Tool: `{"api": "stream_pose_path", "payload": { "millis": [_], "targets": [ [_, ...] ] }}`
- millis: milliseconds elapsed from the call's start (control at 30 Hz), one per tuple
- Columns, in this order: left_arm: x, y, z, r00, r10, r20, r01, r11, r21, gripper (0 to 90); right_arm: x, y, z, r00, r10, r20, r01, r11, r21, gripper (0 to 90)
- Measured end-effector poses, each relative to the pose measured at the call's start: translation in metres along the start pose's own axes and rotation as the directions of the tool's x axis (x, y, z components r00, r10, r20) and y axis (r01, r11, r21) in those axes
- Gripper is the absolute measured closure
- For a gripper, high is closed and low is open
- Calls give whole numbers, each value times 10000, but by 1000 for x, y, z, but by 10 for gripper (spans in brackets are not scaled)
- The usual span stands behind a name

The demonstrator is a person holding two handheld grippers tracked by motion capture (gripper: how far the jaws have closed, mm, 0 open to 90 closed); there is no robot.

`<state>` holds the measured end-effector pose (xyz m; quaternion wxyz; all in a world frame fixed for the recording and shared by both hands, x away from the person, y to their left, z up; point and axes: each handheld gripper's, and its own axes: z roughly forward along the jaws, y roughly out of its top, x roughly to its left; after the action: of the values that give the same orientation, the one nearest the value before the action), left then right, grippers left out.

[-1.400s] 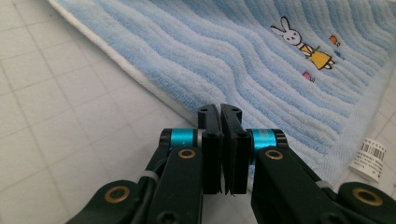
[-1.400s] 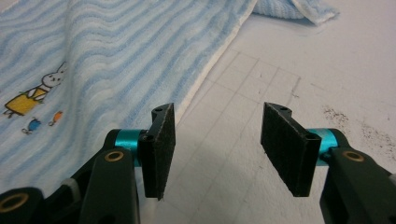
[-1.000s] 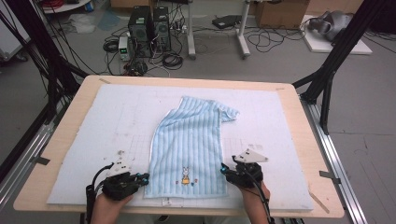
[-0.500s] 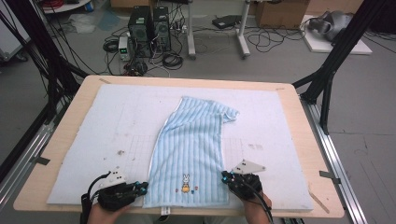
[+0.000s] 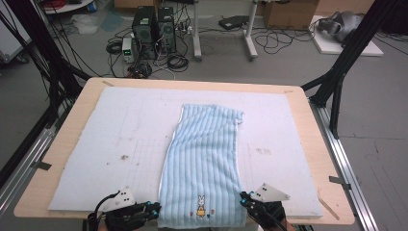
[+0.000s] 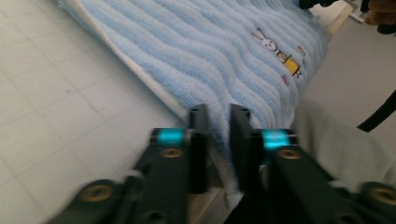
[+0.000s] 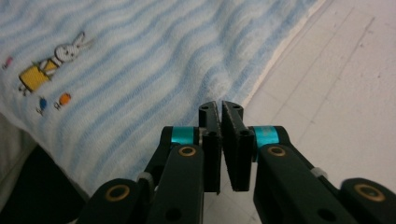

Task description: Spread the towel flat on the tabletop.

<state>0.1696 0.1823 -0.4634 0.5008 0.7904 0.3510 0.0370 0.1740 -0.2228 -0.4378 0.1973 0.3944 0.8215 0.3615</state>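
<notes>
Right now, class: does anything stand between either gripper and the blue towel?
Nothing visible does. The left gripper has the blue towel edge between its jaws, which have just been opening; the right gripper is shut on the other near corner.

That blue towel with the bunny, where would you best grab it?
By the two near corners of the blue towel, coming in level from the table's near edge: it lies flat, but that hem overhangs, so each claw can close over it, as the left claw sits now.

One towel (image 5: 204,166), two grippers

Ribbed fluffy cloth towel (image 5: 204,159) on matt white felt-like mat (image 5: 120,144), pale wooden table (image 5: 308,144).
</notes>
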Motion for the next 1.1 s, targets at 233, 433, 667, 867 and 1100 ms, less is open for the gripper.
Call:
{"api": "stream_pose_path", "payload": {
  "millis": [233, 433, 667, 867, 1100],
  "targets": [
    [14, 28, 10, 9974, 113, -717, -175, 9961, -866, 474, -16, 19, 16, 9927, 1199, 135, -1182, 9890, -893, 519],
    [39, 56, 19, 9930, -262, -1153, 108, 9912, -1321, 434, -34, 37, 40, 9841, 1630, 705, -1569, 9840, -841, 421],
    [59, 76, 26, 9839, -607, -1682, 309, 9842, -1742, 374, -46, 49, 48, 9831, 1578, 925, -1508, 9854, -786, 370],
    [74, 90, 35, 9816, -589, -1817, 170, 9744, -2241, 288, -47, 46, 61, 9876, 1515, 410, -1489, 9871, -594, 542],
    [94, 105, 44, 9694, -564, -2388, -64, 9671, -2542, 237, -43, 43, 70, 9902, 1379, 224, -1376, 9904, -141, 829]
  ]
}}
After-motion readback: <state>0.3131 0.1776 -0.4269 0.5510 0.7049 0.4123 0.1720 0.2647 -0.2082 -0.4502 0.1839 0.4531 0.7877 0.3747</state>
